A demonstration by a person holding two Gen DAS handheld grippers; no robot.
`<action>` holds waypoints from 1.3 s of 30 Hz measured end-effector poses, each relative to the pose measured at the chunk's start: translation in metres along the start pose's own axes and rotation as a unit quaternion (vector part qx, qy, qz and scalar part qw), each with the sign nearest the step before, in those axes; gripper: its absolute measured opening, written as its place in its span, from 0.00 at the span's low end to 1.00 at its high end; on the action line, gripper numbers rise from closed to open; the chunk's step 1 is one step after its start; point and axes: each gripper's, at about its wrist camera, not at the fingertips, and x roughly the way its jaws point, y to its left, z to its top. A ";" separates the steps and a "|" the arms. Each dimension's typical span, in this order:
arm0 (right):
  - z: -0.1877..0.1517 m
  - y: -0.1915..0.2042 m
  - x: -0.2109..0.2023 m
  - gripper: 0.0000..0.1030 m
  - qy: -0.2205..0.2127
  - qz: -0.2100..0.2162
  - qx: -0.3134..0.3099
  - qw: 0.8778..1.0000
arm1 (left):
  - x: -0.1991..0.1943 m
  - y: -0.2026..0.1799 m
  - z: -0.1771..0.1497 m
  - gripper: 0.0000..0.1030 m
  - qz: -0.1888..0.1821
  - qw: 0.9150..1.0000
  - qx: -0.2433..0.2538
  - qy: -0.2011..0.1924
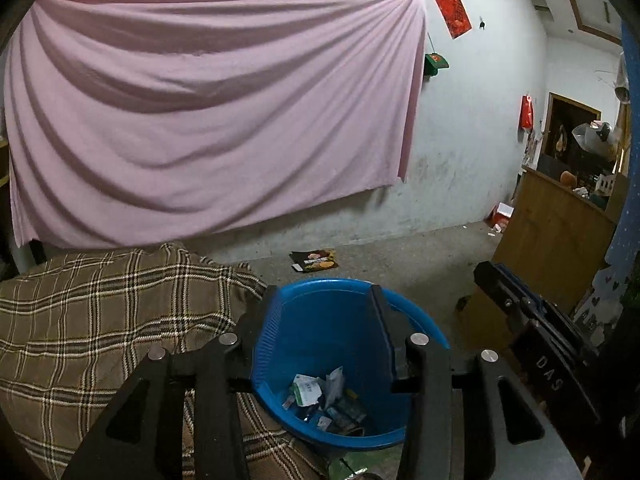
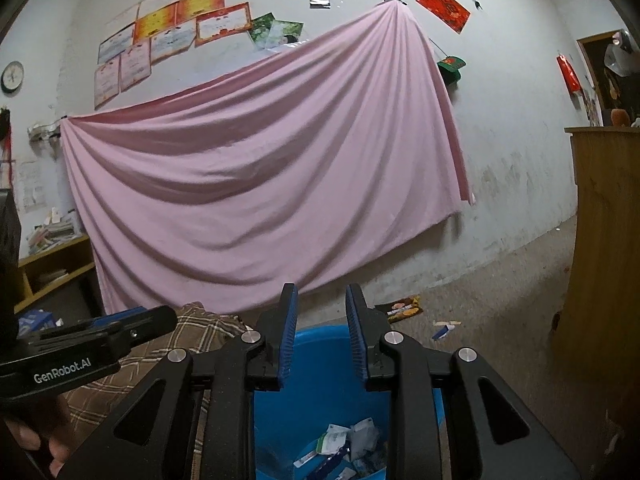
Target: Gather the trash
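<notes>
A blue plastic bin [image 1: 420, 320] stands on the floor below both grippers, with several crumpled wrappers [image 1: 320, 394] at its bottom. It also shows in the right wrist view [image 2: 320, 364], where the wrappers [image 2: 352, 444] lie inside. My left gripper [image 1: 322, 300] is open and empty above the bin's mouth. My right gripper [image 2: 322, 300] is open with a narrow gap and empty, above the bin's near side. A dark snack wrapper [image 1: 316, 260] lies on the floor beyond the bin; it shows in the right wrist view [image 2: 404, 307] too.
A brown plaid blanket [image 1: 100, 320] covers furniture left of the bin. A pink sheet [image 1: 200, 112] hangs on the wall. A wooden cabinet [image 1: 556, 232] stands right. A small blue-white scrap [image 2: 444, 330] lies on the concrete floor. A red box [image 1: 500, 216] sits by the wall.
</notes>
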 end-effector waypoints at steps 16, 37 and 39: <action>0.000 -0.001 0.001 0.40 -0.003 -0.005 -0.001 1.000 | -0.014 0.010 0.003 0.46 0.013 1.000 -0.009 -0.010; 0.021 0.034 -0.051 1.00 -0.067 -0.012 -0.009 0.998 | -0.113 0.054 0.001 0.97 0.075 0.992 -0.030 -0.099; 0.022 0.047 -0.061 1.00 -0.068 -0.006 -0.019 0.997 | -0.127 0.060 -0.005 0.98 0.080 0.991 -0.034 -0.102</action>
